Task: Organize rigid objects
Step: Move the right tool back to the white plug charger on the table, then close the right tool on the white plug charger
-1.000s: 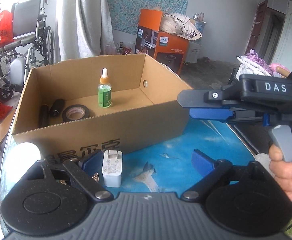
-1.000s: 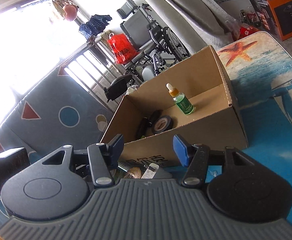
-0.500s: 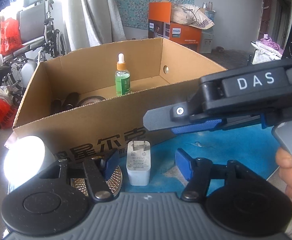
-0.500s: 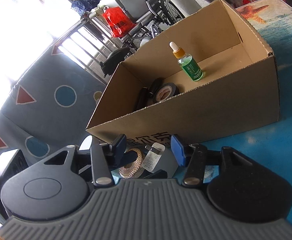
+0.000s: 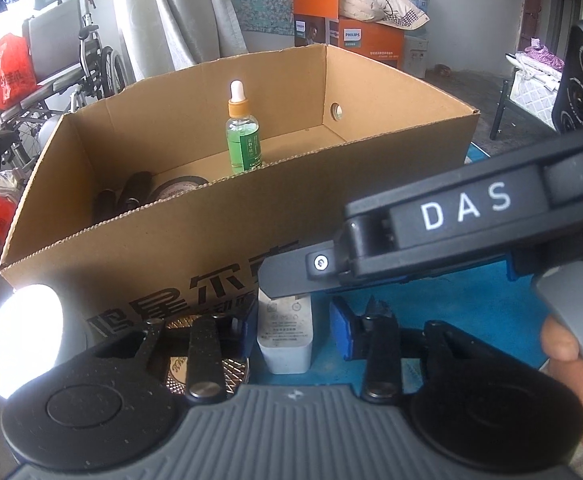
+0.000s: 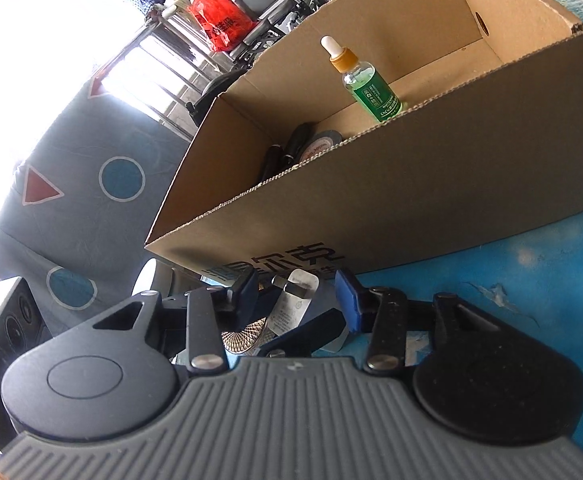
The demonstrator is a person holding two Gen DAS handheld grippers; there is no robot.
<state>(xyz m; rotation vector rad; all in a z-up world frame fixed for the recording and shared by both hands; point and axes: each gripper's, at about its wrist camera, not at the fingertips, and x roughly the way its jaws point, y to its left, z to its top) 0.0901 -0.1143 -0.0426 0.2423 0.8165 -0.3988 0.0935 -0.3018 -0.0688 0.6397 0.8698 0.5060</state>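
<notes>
Only leftward: DAS lettering (image 5: 465,210) (white)

Right gripper (image 6: 296,300) low over the blue table (image 6: 491,280), jaws apart. White charger plug (image 6: 295,300) lies between the blue-padded fingertips (image 6: 347,300), tilted; contact with the pads unclear. Gold patterned disc (image 6: 247,334) just below and left of the plug. Part of the left gripper (image 6: 315,330) crosses under the plug.

Straight ahead, open cardboard box (image 6: 411,208), printed characters on the near wall. Inside: green dropper bottle (image 6: 365,80) upright ahead-right; tape roll (image 6: 323,142) and dark cylinders (image 6: 287,152) toward the left end.
</notes>
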